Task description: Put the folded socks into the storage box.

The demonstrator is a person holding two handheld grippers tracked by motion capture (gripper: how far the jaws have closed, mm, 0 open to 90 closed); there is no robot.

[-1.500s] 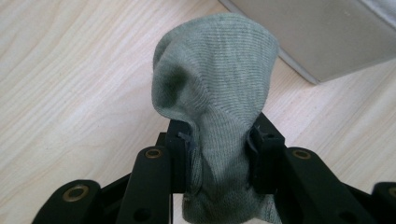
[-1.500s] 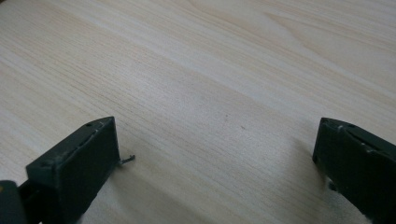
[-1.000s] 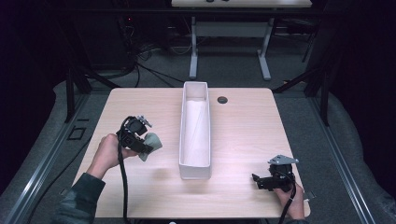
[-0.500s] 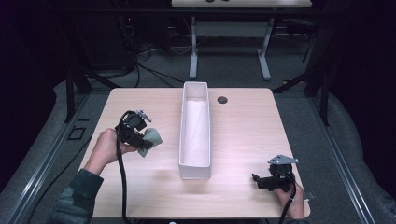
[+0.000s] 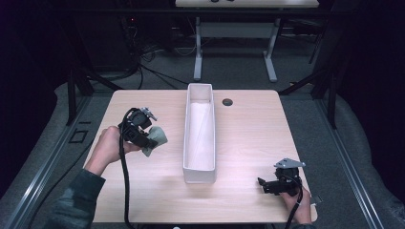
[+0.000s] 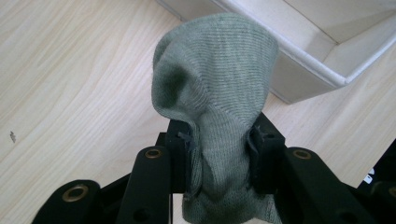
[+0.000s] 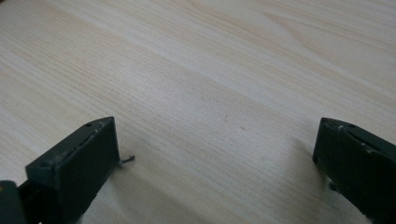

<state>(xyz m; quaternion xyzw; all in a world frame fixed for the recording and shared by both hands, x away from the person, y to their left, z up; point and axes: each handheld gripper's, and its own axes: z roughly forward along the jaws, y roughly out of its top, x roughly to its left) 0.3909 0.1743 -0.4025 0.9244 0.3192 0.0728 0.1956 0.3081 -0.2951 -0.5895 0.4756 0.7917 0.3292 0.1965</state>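
Left gripper (image 5: 149,139), left of centre in the high view: jaws clamped on a grey-green knitted sock (image 6: 215,93), bunched and standing up beyond the jaw tips, just left of the white oblong bin (image 5: 199,136). Right gripper (image 5: 265,185), lower right: jaws apart, nothing between, low over bare wood. Light wooden table (image 5: 248,143); small dark round grommet (image 5: 227,101) near the far edge. Dark room, grey floor, cables and a second table frame behind.
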